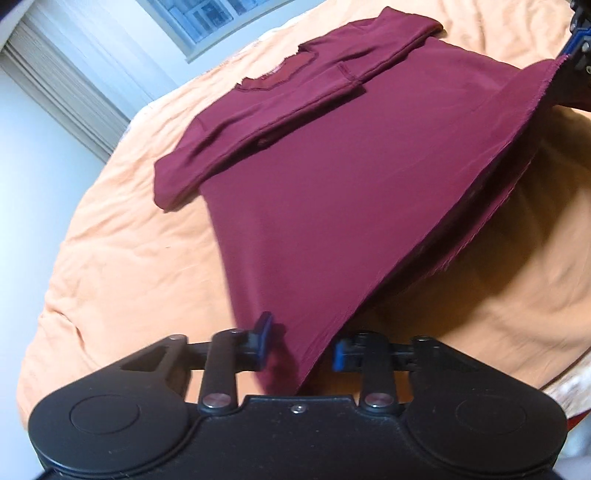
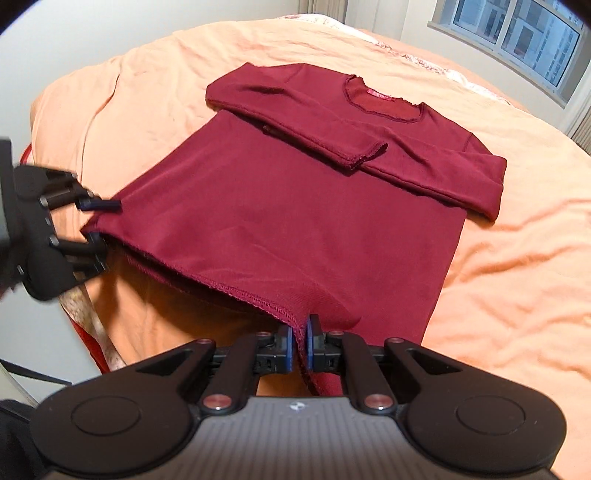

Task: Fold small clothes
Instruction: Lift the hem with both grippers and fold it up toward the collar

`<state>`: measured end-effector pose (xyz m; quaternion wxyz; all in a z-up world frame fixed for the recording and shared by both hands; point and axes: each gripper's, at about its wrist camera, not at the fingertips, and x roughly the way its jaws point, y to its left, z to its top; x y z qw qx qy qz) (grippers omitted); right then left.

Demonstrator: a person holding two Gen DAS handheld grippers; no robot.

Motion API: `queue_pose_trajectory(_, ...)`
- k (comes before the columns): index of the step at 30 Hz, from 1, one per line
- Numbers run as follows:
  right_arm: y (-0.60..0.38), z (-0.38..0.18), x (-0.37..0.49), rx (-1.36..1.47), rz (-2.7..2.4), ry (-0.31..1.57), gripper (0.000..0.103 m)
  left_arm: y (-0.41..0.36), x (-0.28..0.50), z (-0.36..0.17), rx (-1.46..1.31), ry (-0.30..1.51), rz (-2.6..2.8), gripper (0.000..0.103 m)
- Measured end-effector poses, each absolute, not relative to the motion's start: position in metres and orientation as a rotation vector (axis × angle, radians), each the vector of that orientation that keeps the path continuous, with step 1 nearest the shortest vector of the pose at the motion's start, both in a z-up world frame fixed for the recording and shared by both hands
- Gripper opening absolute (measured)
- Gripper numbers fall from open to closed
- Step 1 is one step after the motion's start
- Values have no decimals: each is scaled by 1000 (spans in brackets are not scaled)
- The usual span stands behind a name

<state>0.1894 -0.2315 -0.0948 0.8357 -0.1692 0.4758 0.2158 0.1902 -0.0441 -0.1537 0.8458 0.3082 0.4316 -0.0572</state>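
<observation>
A maroon long-sleeved shirt (image 1: 332,166) (image 2: 295,206) lies face up on an orange bedspread (image 2: 498,277), both sleeves folded across the chest. Its bottom hem is raised off the bed, with shadow beneath. My right gripper (image 2: 300,343) is shut on one hem corner, and in the left wrist view it shows only partly at the top right (image 1: 578,48). My left gripper (image 1: 303,343) (image 2: 103,221) is at the other hem corner. Its fingers stand apart with the cloth passing between them.
The orange bedspread (image 1: 110,258) is wrinkled and spreads wide around the shirt. A window (image 2: 517,33) (image 1: 207,18) is beyond the far side of the bed. The near edge of the bed drops off just under my grippers.
</observation>
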Motion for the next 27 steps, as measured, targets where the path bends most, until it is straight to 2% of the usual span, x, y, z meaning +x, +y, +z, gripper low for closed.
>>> queue_pose_trajectory(2, -230, -97, 187, -352, 464, 1020, 8, -39, 186, -149, 684, 878, -151, 6)
queue_pose_trajectory(6, -225, -108, 179, -424, 437, 1025, 8, -42, 170, -138, 826, 759, -247, 4)
queue_pose_trajectory(10, -214, -118, 167, -539, 435, 1016, 6, -42, 162, -129, 860, 747, -318, 3)
queue_pose_trajectory(16, -213, -116, 144, -508, 395, 1005, 5, -39, 132, -121, 933, 685, -437, 3)
queue_pose_trajectory(21, -212, -116, 112, -533, 405, 1056, 5, -33, 101, -119, 912, 723, -528, 3)
queue_pose_trajectory(27, -213, -119, 64, -529, 474, 1190, 5, -9, 53, -109, 737, 857, -618, 3)
